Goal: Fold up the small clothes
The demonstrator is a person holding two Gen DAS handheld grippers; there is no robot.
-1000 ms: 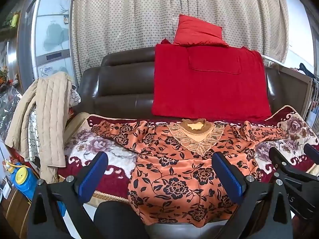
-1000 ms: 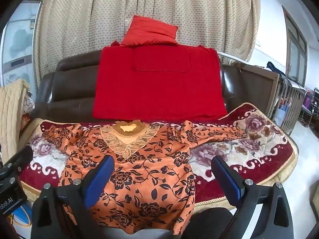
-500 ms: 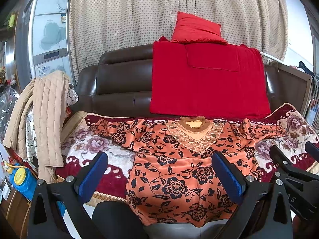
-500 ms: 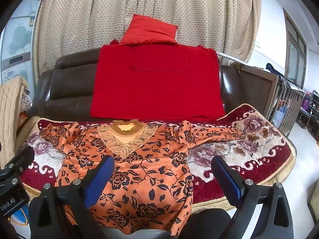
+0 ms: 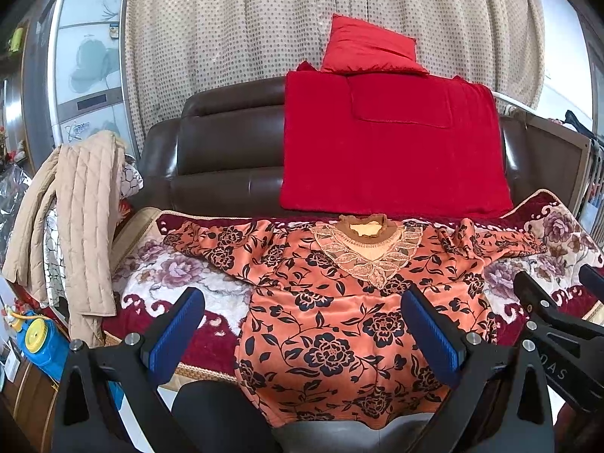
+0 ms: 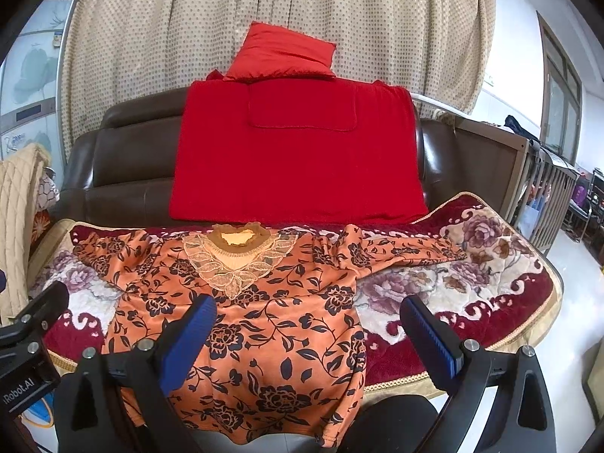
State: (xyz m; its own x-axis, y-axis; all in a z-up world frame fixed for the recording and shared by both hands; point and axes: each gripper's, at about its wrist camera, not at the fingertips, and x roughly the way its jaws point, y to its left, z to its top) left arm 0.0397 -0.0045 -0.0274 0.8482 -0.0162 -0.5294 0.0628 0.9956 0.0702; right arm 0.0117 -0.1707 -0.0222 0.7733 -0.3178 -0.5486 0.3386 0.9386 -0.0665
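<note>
While both tools hover off the sofa's front edge, left gripper and right gripper gape wide, holding nothing. Orange floral blouse lies flat on the floral seat cover, hem draped over the front edge. Risk: slick fabric sliding off if tugged forward. Red blanket at back edge, beige jacket on left arm; neither obstructs.

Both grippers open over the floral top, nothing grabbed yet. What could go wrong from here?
1. The orange floral top hangs its hem over the sofa's front edge; a tug may slide the whole garment off.
2. The right sleeve lies bunched near the shoulder, so a fold could trap creases.
3. The left gripper and right gripper sit close together; they may collide.
</note>
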